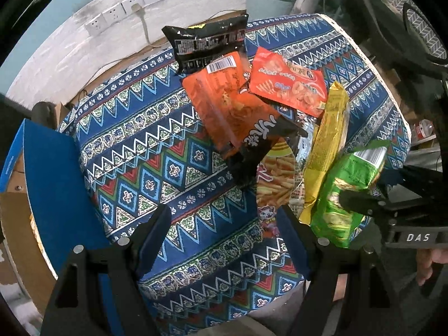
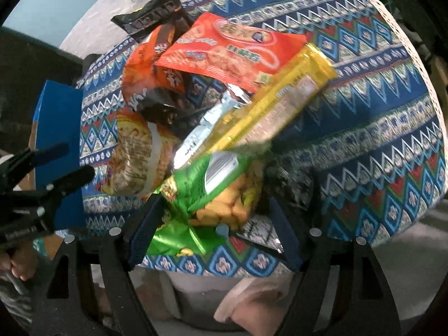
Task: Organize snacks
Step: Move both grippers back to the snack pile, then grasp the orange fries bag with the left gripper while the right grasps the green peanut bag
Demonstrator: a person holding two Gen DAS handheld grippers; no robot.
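Note:
A pile of snack bags lies on the round table's patterned cloth [image 1: 134, 145]. It includes a black bag [image 1: 207, 42], an orange bag [image 1: 224, 98], a red bag [image 1: 288, 81], a long yellow pack [image 1: 327, 140] and a fries bag [image 1: 277, 179]. At the near edge of the pile a green bag [image 2: 201, 184] lies between the fingers of my right gripper [image 2: 214, 210], which is open; the right pad stands apart from the bag. My left gripper [image 1: 224, 215] hangs open over bare cloth left of the pile, with nothing between its fingers.
An open blue cardboard box [image 1: 50, 173] stands against the table's left edge. A pale bin [image 1: 268, 0] and wall sockets [image 1: 123, 11] are behind the table. The table rim [image 2: 392, 22] curves round on the right. A person's leg [image 2: 252, 308] is below the near edge.

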